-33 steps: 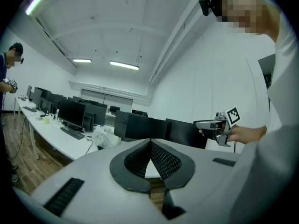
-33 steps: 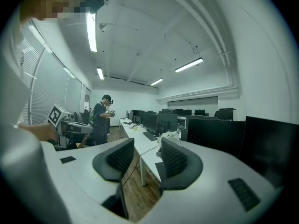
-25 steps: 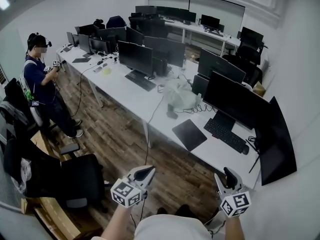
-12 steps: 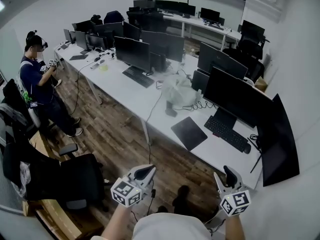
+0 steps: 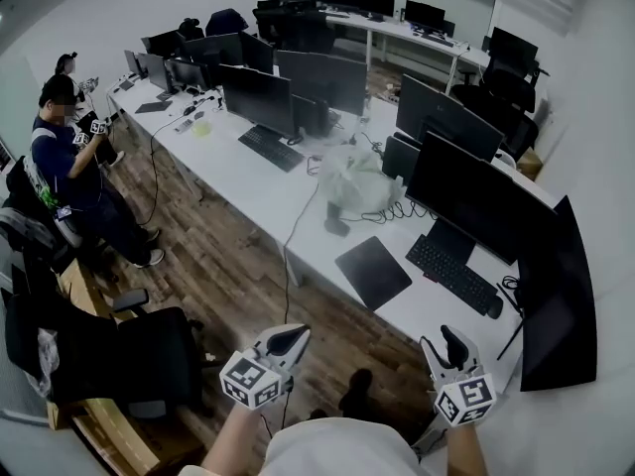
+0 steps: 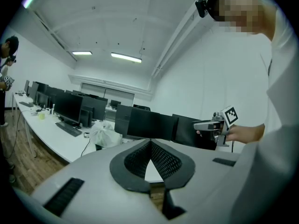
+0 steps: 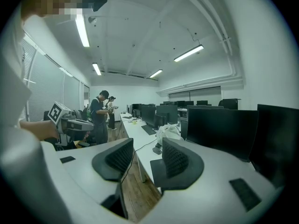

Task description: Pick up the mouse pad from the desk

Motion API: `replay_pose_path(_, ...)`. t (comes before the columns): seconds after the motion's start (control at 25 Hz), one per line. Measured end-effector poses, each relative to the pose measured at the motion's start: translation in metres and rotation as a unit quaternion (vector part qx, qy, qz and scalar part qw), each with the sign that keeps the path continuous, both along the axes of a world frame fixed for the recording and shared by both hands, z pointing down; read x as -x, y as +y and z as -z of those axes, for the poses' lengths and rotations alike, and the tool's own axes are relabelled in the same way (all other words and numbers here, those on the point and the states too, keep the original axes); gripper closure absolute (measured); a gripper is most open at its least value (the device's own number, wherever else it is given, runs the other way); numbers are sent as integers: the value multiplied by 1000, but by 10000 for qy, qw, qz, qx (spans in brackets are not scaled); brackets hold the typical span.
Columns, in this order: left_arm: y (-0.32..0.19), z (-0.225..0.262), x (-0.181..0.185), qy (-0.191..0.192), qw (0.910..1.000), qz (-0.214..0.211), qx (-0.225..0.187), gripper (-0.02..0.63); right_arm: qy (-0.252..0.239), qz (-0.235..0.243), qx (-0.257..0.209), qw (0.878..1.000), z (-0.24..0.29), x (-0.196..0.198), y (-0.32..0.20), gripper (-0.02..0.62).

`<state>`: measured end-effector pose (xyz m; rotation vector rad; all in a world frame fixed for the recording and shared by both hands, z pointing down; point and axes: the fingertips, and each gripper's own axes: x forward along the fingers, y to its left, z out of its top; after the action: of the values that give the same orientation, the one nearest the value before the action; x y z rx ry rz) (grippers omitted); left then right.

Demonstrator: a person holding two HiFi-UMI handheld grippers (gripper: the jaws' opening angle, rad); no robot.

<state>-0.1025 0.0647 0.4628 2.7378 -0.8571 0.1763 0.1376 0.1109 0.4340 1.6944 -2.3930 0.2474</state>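
We hold the left gripper (image 5: 291,338) with its jaws pressed together, empty; the right gripper (image 5: 448,345) has its jaws spread with nothing between; the mouse pad (image 5: 373,272) lies flat on the desk (image 5: 260,184), ahead of both grippers and well apart from them, just beside the keyboard (image 5: 454,274).

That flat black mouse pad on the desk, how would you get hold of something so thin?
Take the mouse pad by its corner nearest the front edge of the desk, coming from the aisle side. It lies flat, so probably only an edge can be pinched, and the keyboard sits along its far side. A pinch above and below that near corner looks most workable.
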Motion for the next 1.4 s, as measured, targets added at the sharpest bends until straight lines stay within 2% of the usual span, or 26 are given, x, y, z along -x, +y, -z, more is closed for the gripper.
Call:
replay_pose_path(0.44, -72, -7, -46, -187, 9995, 246, 101, 591, -109, 429, 197, 9988, -20, -43, -90, 383)
replay_pose_path(0.84, -111, -17, -85, -254, 9982, 510, 201, 590, -256, 760, 390, 9960, -41, -74, -141, 377)
replay_pose_path(1.4, -158, -37, -114, -477, 9975, 339, 400, 591, -310, 788, 855, 9927, -75, -88, -182, 367)
